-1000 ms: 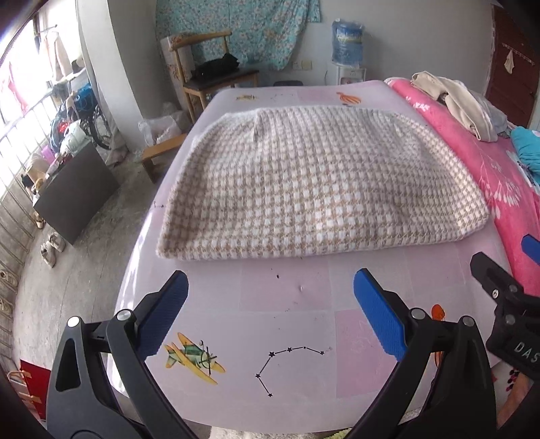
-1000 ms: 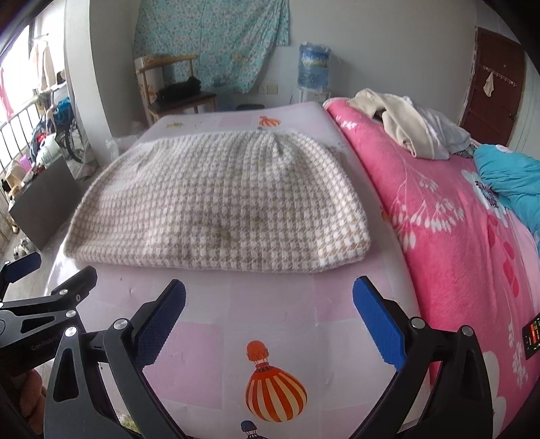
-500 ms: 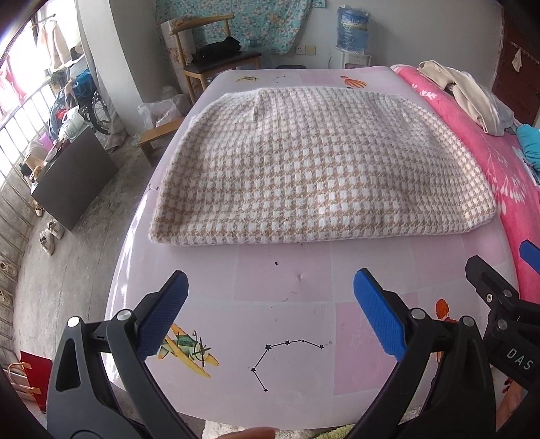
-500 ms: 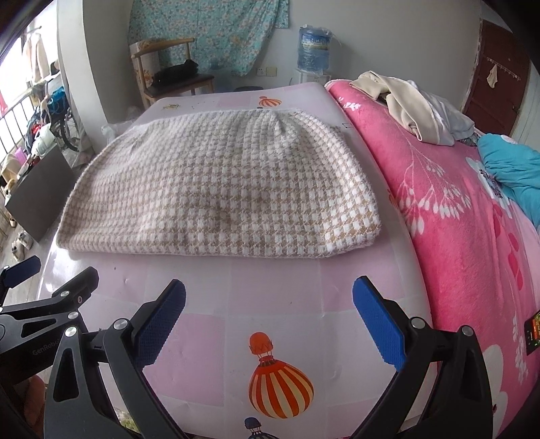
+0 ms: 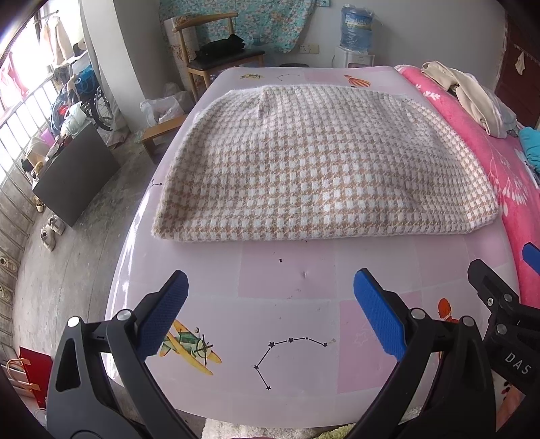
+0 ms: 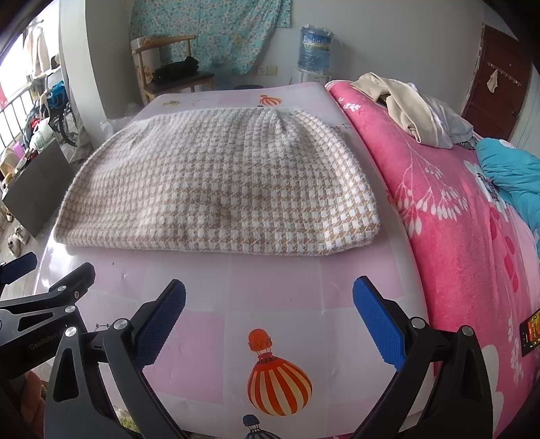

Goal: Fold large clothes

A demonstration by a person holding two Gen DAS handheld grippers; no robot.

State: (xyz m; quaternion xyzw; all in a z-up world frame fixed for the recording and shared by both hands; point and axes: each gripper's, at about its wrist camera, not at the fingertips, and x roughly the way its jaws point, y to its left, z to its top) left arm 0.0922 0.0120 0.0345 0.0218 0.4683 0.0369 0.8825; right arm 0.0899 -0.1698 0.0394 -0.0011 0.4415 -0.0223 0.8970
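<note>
A beige-and-white houndstooth knit garment (image 5: 320, 165) lies folded flat in a broad rectangle on the pale pink mat (image 5: 287, 280). It also shows in the right wrist view (image 6: 222, 189). My left gripper (image 5: 268, 283) is open and empty, a short way in front of the garment's near edge. My right gripper (image 6: 268, 292) is open and empty, also short of the near edge. The right gripper's finger shows at the right edge of the left wrist view (image 5: 489, 287). The left gripper shows at the left edge of the right wrist view (image 6: 64, 287).
A pink flowered blanket (image 6: 449, 209) lies to the right with a heap of cream clothes (image 6: 411, 108) and a teal item (image 6: 513, 169). A wooden chair (image 5: 216, 57) and a water jug (image 5: 356, 25) stand behind. The floor drops away left of the mat.
Both grippers have moved forward and higher over the mat, so the garment looks larger and closer. Both stay open.
</note>
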